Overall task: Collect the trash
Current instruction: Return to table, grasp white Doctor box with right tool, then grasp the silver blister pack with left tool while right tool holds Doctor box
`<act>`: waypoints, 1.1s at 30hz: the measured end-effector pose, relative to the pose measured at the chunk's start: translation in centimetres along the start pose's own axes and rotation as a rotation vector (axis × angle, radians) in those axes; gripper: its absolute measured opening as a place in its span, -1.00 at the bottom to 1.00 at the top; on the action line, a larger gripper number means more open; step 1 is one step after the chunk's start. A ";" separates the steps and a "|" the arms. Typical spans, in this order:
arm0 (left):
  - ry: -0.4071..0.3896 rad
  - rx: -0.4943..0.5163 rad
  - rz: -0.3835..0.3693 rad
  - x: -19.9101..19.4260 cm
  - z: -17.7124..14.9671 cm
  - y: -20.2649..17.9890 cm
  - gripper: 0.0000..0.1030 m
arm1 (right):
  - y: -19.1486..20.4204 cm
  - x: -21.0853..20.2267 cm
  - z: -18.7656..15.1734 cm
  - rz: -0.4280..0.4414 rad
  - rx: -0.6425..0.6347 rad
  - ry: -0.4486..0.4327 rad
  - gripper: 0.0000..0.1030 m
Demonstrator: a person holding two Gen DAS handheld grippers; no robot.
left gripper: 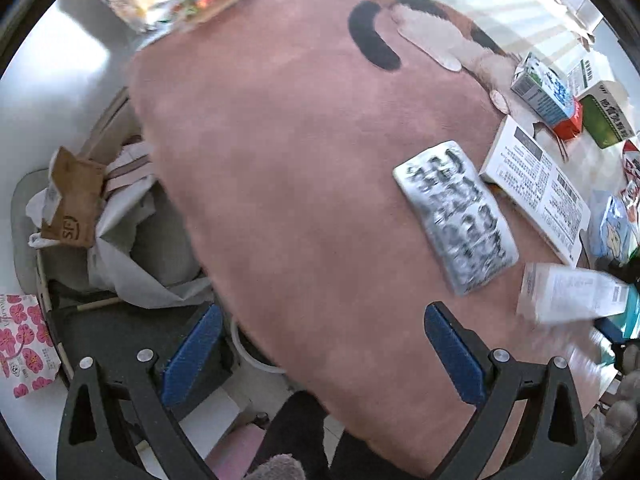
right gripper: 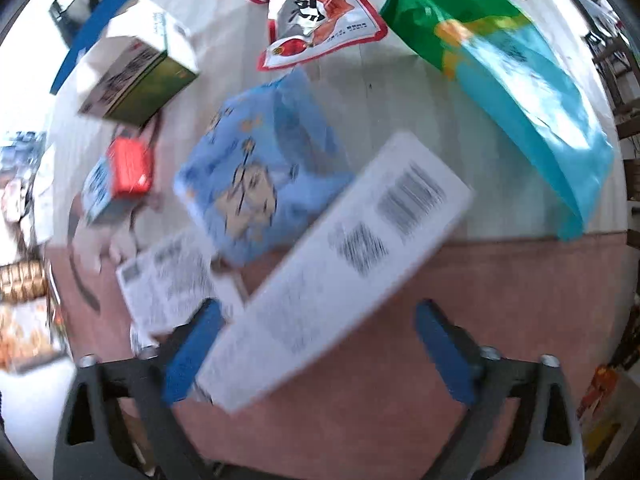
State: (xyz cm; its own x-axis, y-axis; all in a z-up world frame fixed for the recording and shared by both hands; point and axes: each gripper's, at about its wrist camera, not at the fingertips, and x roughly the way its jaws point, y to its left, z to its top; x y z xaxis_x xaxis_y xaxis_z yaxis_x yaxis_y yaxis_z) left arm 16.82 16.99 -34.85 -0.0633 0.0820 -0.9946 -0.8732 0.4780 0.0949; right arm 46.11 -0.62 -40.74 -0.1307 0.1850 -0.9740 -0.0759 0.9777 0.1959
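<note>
1. Left gripper point(left gripper: 320, 350): blue ribbed pads spread wide, nothing between them, above a soft pink mat point(left gripper: 280, 160).
2. Ahead and right of it lies a flat, crinkled silver blister pack point(left gripper: 454, 216).
3. Right gripper point(right gripper: 316, 354): jaws apart; a flat white printed carton point(right gripper: 332, 268) slants between them, apparently against the left pad only; blur prevents certainty.
4. Beyond it: a glossy blue pouch point(right gripper: 260, 176).

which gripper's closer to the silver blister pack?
Left. The left gripper hangs over the mat just short of the silver blister pack; the right gripper view doesn't show the pack.
</note>
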 end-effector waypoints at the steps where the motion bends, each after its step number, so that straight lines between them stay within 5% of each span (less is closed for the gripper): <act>1: 0.006 0.005 -0.004 0.2 0.3 -0.3 1.00 | 0.0 0.4 0.3 0.006 0.001 0.012 0.45; 9: 0.053 0.003 -0.054 1.2 2.3 -1.7 1.00 | -0.7 0.0 -1.6 -0.045 -0.252 0.113 0.21; 14: 0.119 -0.088 -0.151 2.7 4.0 -2.9 1.00 | 0.7 -0.3 -3.0 -0.244 -0.496 0.038 0.19; 21: 0.204 -0.209 -0.198 5.8 5.9 -4.4 0.86 | 3.8 1.3 -1.8 -0.323 -0.558 0.016 0.18; 22: 0.193 -0.200 -0.179 5.8 5.9 -4.4 0.65 | 3.9 1.4 -1.6 -0.325 -0.556 0.019 0.18; 29: 0.092 0.045 -0.130 4.7 2.0 -5.4 0.48 | 1.6 1.8 -2.5 -0.317 -0.580 0.037 0.12; 31: 0.121 0.130 -0.104 5.3 -0.1 -5.3 0.47 | 0.7 1.7 -4.1 -0.308 -0.589 0.047 0.12; 33: 0.153 0.084 -0.123 5.8 -1.2 -4.0 0.44 | 0.3 1.9 -5.0 -0.298 -0.587 0.054 0.12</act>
State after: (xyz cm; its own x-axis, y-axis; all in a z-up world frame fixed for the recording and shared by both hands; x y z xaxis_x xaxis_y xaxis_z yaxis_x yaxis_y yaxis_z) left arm 19.41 14.52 -41.04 -0.0365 -0.1121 -0.9930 -0.8360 0.5479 -0.0311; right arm 40.95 -0.51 -41.97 -0.0695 -0.1052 -0.9920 -0.6408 0.7668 -0.0364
